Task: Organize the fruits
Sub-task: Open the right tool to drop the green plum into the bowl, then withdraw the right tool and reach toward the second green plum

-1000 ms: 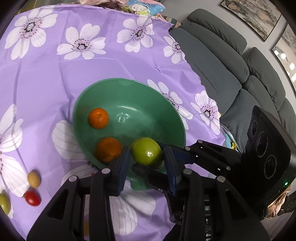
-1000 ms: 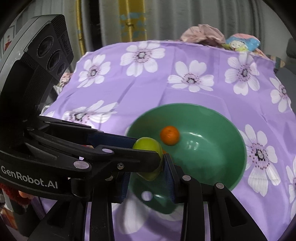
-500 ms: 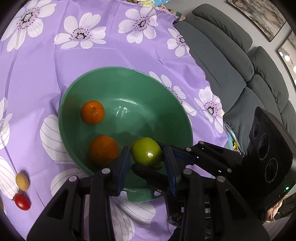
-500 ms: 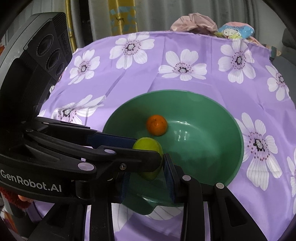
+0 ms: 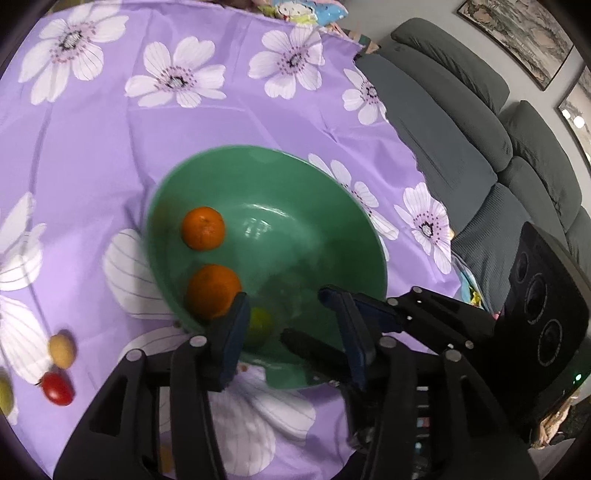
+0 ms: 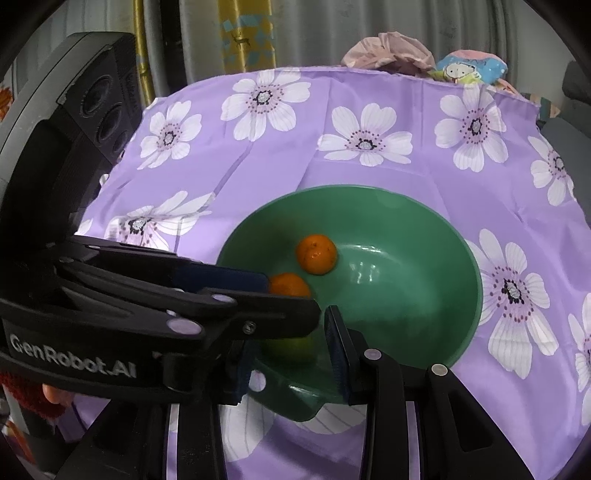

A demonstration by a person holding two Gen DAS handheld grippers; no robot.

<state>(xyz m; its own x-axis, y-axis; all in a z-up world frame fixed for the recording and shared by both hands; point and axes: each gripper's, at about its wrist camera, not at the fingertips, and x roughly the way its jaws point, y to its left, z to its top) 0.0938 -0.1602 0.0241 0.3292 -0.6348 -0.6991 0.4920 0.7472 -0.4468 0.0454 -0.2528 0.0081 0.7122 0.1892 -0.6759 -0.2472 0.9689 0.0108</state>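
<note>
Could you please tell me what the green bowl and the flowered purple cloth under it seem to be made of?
Green bowl: probably plastic or melamine, glossy; sharp light reflections on its inside wall.
Purple cloth: thin woven fabric, perhaps polyester, with a faint sheen; it shows creases and fold lines.

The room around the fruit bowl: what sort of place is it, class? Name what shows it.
Most likely a home living room. A grey sofa stands beside the table, framed pictures hang above it, and a purple flowered tablecloth carries a green bowl of fruit.
</note>
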